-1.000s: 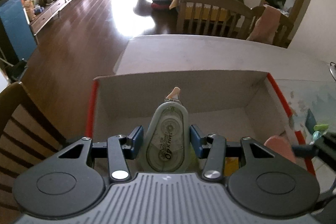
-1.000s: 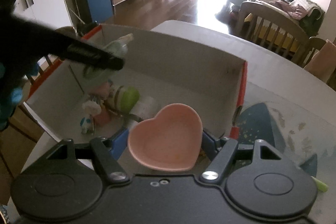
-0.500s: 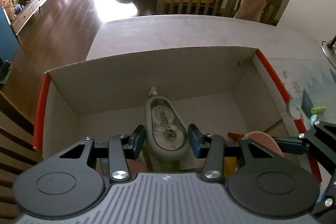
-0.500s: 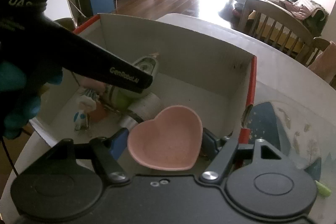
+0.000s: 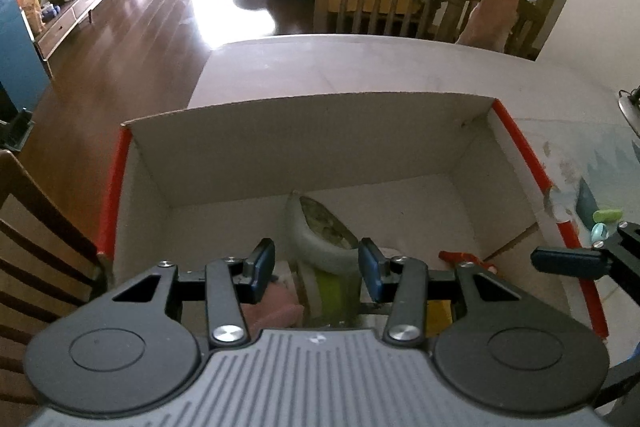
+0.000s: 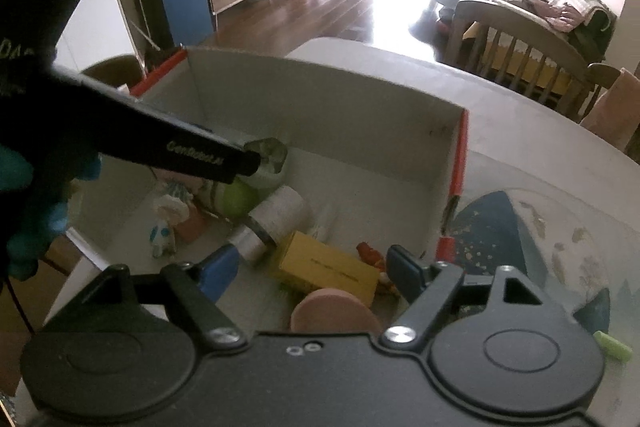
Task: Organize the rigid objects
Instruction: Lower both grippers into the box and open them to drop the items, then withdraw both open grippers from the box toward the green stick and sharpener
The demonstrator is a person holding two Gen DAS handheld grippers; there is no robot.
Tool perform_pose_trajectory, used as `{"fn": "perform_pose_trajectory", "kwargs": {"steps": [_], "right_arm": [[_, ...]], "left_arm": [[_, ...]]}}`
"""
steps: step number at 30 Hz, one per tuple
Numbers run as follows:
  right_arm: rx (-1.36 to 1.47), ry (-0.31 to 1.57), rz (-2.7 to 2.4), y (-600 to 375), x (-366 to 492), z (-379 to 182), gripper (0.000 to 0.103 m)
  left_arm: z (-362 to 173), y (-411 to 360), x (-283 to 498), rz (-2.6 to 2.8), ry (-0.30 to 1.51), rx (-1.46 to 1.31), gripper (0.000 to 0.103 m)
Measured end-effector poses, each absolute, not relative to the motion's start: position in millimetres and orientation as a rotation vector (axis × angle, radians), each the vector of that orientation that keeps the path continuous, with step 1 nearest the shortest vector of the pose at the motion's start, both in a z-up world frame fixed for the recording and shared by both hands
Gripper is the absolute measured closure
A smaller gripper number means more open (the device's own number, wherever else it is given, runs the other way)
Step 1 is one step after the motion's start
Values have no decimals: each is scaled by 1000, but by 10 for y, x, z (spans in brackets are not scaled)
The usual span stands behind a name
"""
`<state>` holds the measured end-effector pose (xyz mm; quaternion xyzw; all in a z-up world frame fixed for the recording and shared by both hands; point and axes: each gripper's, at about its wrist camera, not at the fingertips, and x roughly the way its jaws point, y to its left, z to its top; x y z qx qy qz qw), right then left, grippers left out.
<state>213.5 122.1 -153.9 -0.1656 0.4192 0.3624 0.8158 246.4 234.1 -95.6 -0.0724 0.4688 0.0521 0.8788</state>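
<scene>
A cardboard box (image 5: 304,147) with red-taped edges stands on the table; it also shows in the right wrist view (image 6: 320,115). My left gripper (image 5: 316,263) is open above the box, and the grey correction tape dispenser (image 5: 320,231) lies loose below its fingers, on other items. My right gripper (image 6: 312,267) is open over the box's near right corner. The pink heart-shaped dish (image 6: 336,315) lies in the box just under it, partly hidden by the gripper body. The left gripper's finger (image 6: 192,151) crosses the right wrist view.
Inside the box lie a yellow box (image 6: 328,267), a white-and-silver tube (image 6: 272,219), a green-capped item (image 6: 238,197), a small figurine (image 6: 162,233) and a red item (image 6: 370,253). A patterned mat (image 6: 540,227) with a green object (image 6: 612,345) lies right of the box. Wooden chairs stand behind the table.
My left gripper opened and let the correction tape drop into the box. My right gripper opened and the pink heart dish fell into the box below it.
</scene>
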Motion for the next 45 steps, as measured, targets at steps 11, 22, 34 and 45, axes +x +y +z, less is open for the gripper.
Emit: {"fn": "perform_pose_trajectory", "kwargs": {"steps": [11, 22, 34, 45], "right_arm": [[-252, 828, 782, 916, 2041, -1204, 21], [-172, 735, 813, 583, 1746, -850, 17], [-59, 704, 836, 117, 1484, -741, 4], [-14, 717, 845, -488, 1408, -872, 1]], "left_arm": [[-610, 2262, 2200, 124, 912, -164, 37], [-289, 2111, 1880, 135, 853, -152, 36], [-73, 1736, 1543, 112, 796, -136, 28], [-80, 1206, 1481, 69, 782, -166, 17]]}}
